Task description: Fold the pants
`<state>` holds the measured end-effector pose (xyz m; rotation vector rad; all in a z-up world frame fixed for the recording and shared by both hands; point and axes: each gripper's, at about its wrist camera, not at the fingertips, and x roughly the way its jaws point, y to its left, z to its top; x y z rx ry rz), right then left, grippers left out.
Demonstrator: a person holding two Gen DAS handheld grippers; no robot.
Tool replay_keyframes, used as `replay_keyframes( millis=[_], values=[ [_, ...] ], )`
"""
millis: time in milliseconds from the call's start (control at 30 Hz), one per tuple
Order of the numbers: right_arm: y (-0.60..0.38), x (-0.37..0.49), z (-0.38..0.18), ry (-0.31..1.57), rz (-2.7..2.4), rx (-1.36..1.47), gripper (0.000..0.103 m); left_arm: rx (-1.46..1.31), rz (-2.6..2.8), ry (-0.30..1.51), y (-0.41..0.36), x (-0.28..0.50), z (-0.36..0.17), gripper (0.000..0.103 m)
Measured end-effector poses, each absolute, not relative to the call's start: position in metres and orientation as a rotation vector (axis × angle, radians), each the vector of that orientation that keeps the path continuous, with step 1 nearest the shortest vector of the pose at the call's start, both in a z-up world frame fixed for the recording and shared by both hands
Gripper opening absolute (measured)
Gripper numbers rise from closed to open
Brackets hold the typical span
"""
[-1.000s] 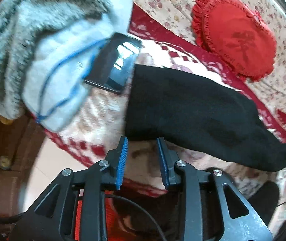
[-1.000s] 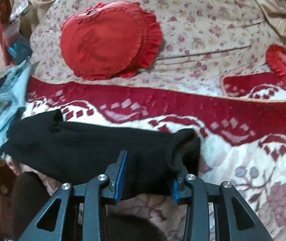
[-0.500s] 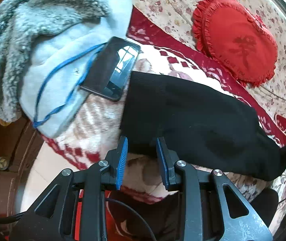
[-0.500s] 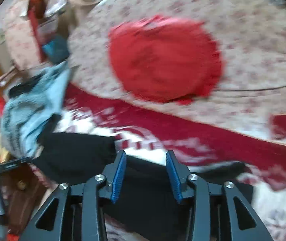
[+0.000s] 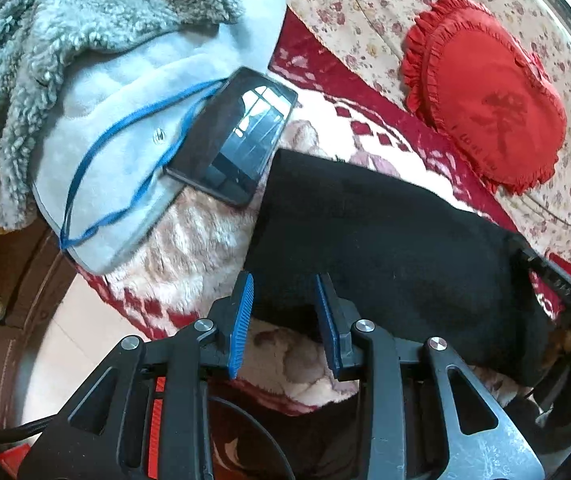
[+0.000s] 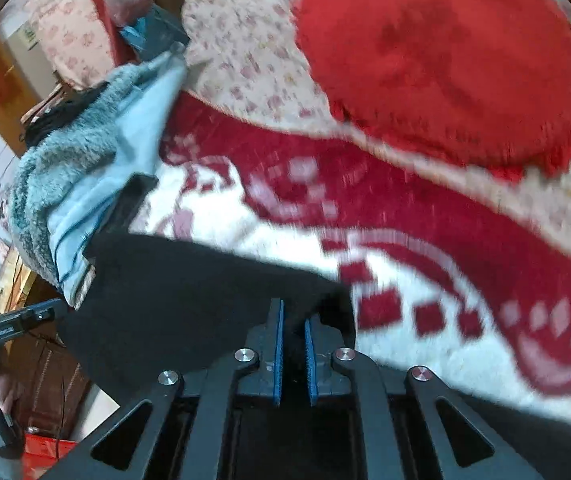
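Both wrist fisheyes sit close above the bed, looking forward along their fingers; both catch the black fabric pants low in frame and the red heart-shaped frilled cushion upper right.

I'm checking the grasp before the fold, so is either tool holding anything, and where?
The right tool pinches the black pants at an edge fold. The left tool is open, holding nothing.

Left claw is hanging with jaws spread wide, gripping nothing. Right claw is pinching nearly closed on black cloth, blurred.
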<state>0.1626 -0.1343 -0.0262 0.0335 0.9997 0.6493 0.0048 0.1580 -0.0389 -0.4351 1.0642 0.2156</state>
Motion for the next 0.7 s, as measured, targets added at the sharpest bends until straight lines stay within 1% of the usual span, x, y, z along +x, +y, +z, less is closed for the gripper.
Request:
replay_keyframes(
  millis=[100,267,333,400,433,467,567,700],
  values=[
    [-0.127,0.175,-0.015,0.953,0.618,-0.049,0.007,-0.445,0.211,1.049,0.157,0.011,-0.037,0.031],
    [-0.113,0.193,-0.054,1.017,0.559,-0.112,0.007,-0.409,0.18,1.063,0.14,0.021,-0.041,0.031],
    [-0.117,0.189,-0.054,0.992,0.558,-0.092,0.007,-0.383,0.177,1.062,0.135,0.022,-0.039,0.031],
    [-0.127,0.187,-0.046,1.013,0.56,-0.05,0.013,-0.364,0.177,1.046,0.132,0.022,-0.034,0.031],
    [-0.132,0.185,-0.041,1.017,0.551,-0.04,0.02,-0.366,0.173,1.036,0.132,0.022,-0.031,0.031],
    [-0.138,0.18,-0.034,1.01,0.543,-0.03,0.024,-0.37,0.17,1.022,0.132,0.021,-0.027,0.031],
    [-0.143,0.153,-0.01,0.97,0.612,-0.008,0.024,-0.368,0.178,1.019,0.132,0.019,-0.025,0.033],
    [-0.113,0.113,-0.002,0.968,0.784,-0.061,0.024,-0.402,0.181,1.044,0.134,0.011,-0.035,0.033]
  ],
)
